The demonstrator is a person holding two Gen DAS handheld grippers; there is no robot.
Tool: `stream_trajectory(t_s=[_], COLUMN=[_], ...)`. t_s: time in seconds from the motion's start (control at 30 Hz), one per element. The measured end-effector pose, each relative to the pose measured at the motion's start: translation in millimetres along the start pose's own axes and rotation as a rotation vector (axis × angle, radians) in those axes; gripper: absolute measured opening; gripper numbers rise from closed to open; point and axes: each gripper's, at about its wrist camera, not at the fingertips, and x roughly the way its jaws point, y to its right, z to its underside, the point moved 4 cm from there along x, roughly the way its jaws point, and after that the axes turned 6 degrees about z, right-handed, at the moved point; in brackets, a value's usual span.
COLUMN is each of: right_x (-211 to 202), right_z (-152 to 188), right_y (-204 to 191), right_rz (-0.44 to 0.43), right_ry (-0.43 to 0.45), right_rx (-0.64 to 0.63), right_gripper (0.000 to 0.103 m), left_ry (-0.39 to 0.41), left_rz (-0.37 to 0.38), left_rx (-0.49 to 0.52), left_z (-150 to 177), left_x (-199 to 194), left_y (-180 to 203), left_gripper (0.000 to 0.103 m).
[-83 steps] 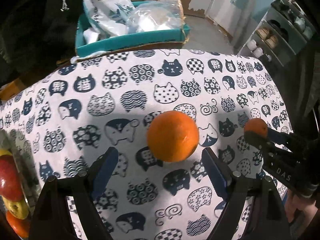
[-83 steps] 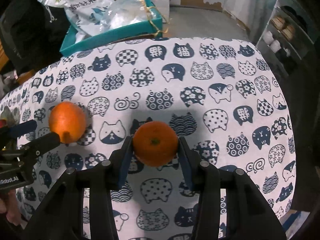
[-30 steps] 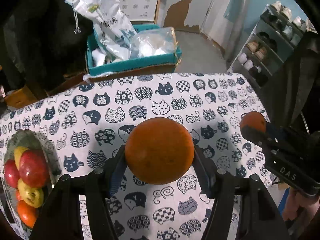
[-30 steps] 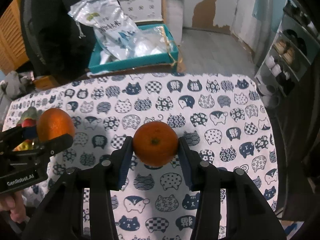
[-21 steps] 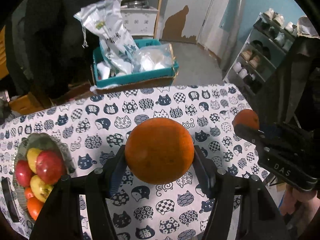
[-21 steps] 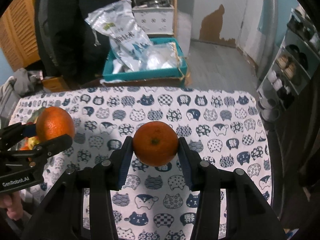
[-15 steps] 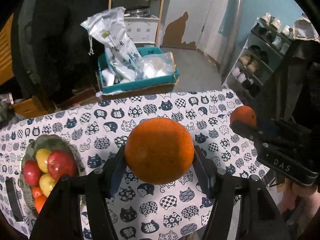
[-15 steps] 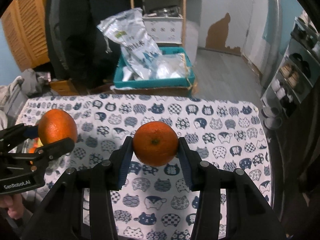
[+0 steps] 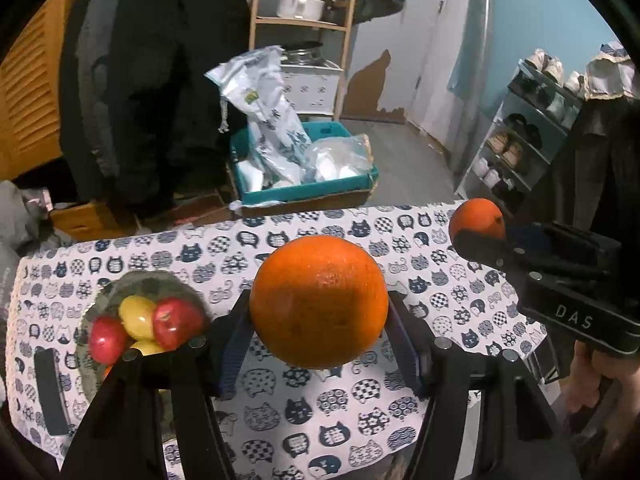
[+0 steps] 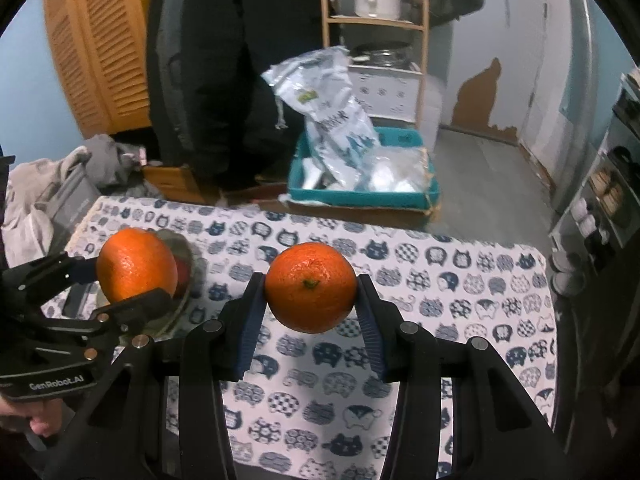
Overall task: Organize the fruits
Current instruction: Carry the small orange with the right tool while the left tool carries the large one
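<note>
while both arms hang high above the table with its cat-print cloth, the glass bowl sits toward its left end, already holding red apples and a yellow fruit. the left gripper has its fingers pressed snug on either side of the big orange, and the right gripper is pinched the same way around the smaller orange, stem end facing the camera. to my eye the step in hand is carrying both over to the bowl; it would go best one at a time, left first since it is nearer, lowering each onto a gap beside the apples before easing the fingers apart, so nothing rolls out over the rim. compared with a few seconds back, the left fingers stood wide around an orange lying on the cloth; now it is lifted clear, both tools ride much higher, and the bowl has come fully into the left view.
</note>
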Motion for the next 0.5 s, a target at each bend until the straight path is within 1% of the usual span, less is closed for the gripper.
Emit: stream_trajectory(t_s=[0.27,0.5], right_x=[5,15], right_z=[-11,-20], right_y=[-47,-87], right_rz=[-0.057,-0.101], right_ry=[-0.008,-0.025], right_rx=[-0.062,-0.107], right_gripper=[0.044,0.044], left_ry=[0.025,0.033], left_rz=[-0.034,-0.07], left_rx=[-0.045,-0.103], left_z=[6,14], left_x=[-21,-34], left_y=[-30,-66], left_gripper=[0.065,0.065])
